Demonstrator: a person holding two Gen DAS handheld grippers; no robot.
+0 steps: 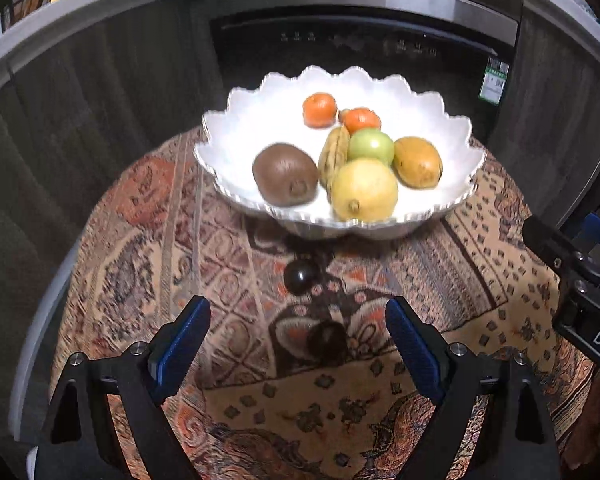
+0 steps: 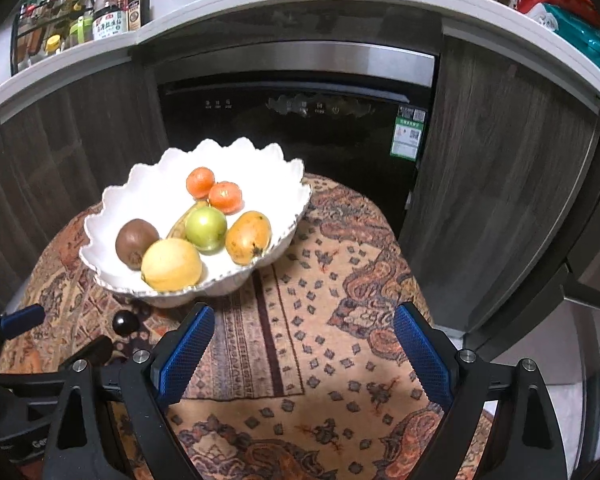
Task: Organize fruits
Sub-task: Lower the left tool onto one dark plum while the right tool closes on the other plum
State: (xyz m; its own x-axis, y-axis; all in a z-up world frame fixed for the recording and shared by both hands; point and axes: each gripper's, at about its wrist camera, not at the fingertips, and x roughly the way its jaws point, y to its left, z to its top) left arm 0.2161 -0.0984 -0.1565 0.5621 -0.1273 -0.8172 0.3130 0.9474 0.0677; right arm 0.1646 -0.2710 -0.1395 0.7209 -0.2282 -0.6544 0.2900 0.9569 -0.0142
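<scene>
Left wrist: banana (image 1: 333, 153) (bowl (image 1: 236, 128)) lies lengthwise, pointing away.

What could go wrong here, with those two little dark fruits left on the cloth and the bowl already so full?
1. The two dark round fruits lie loose on the patterned tablecloth; a nudge from the open left gripper might roll them off.
2. The white scalloped bowl sits near the table's far edge, so a bump could push it off.
3. The kiwi and lemon rest near the front rim; adding fruit may dislodge them.

Banana (image 2: 182, 222) mostly hidden behind apple (image 2: 206, 229).
</scene>
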